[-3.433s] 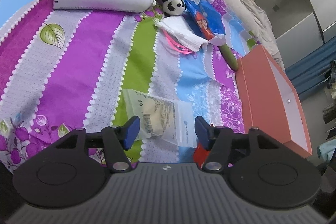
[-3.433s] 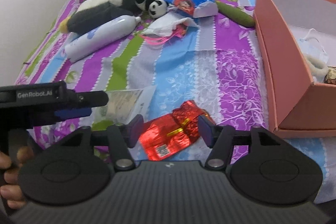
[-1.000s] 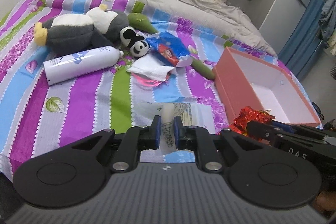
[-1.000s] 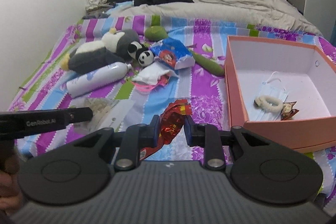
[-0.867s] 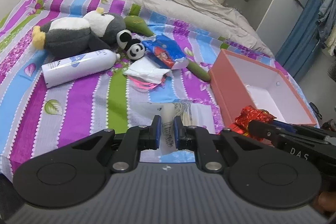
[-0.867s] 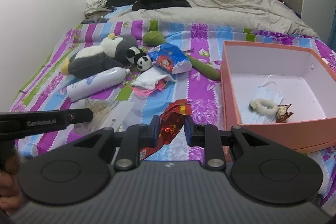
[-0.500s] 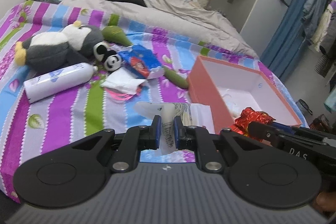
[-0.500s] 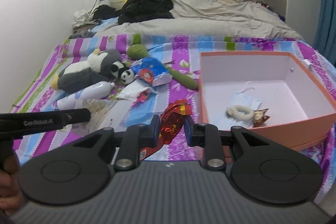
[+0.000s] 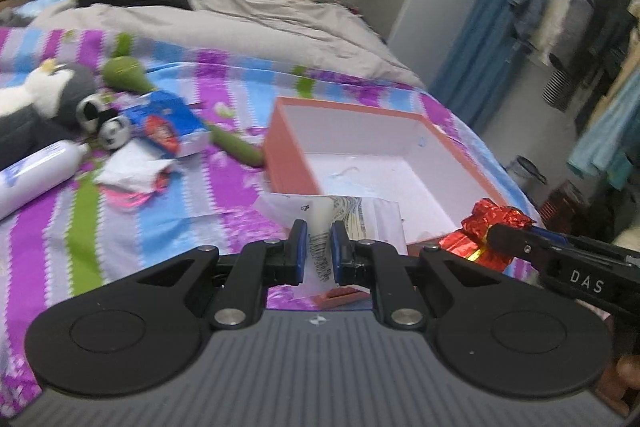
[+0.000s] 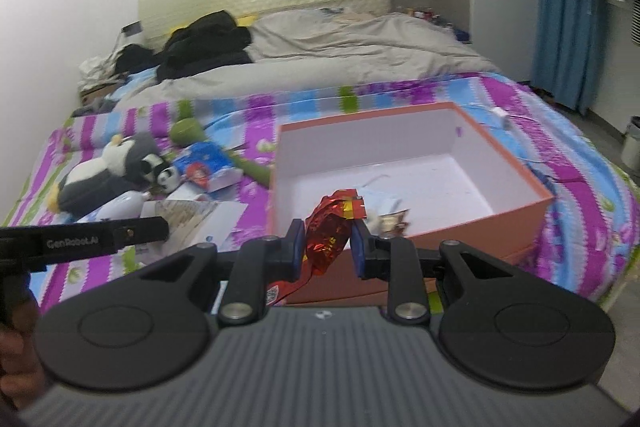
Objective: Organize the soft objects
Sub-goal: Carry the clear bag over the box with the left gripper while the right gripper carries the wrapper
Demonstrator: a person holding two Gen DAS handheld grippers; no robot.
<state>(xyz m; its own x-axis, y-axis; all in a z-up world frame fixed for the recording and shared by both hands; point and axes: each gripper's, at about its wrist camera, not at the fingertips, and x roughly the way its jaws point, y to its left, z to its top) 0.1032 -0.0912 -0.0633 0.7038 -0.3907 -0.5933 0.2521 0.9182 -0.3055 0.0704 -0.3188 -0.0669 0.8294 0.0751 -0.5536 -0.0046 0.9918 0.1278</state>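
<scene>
My left gripper (image 9: pixel 318 247) is shut on a clear plastic packet (image 9: pixel 340 215) and holds it in the air near the front left corner of the orange box (image 9: pixel 288 147). My right gripper (image 10: pixel 326 245) is shut on a red foil wrapper (image 10: pixel 330 227) and holds it above the box's near wall (image 10: pixel 460 227). The wrapper also shows in the left wrist view (image 9: pixel 486 229). The box holds a face mask, a white hair tie and a small wrapper (image 10: pixel 390 217).
On the striped bedspread (image 10: pixel 580 195) left of the box lie a penguin plush (image 10: pixel 100 175), a small panda (image 10: pixel 166 177), a white bottle (image 9: pixel 36 175), a blue tissue pack (image 10: pixel 206 163), a green plush (image 9: pixel 236 147) and crumpled tissue (image 9: pixel 132 171). A grey duvet (image 10: pixel 340 55) lies behind.
Both grippers have swung right toward the box while holding their items. The box now sits straight ahead of the right gripper and closer in both views.
</scene>
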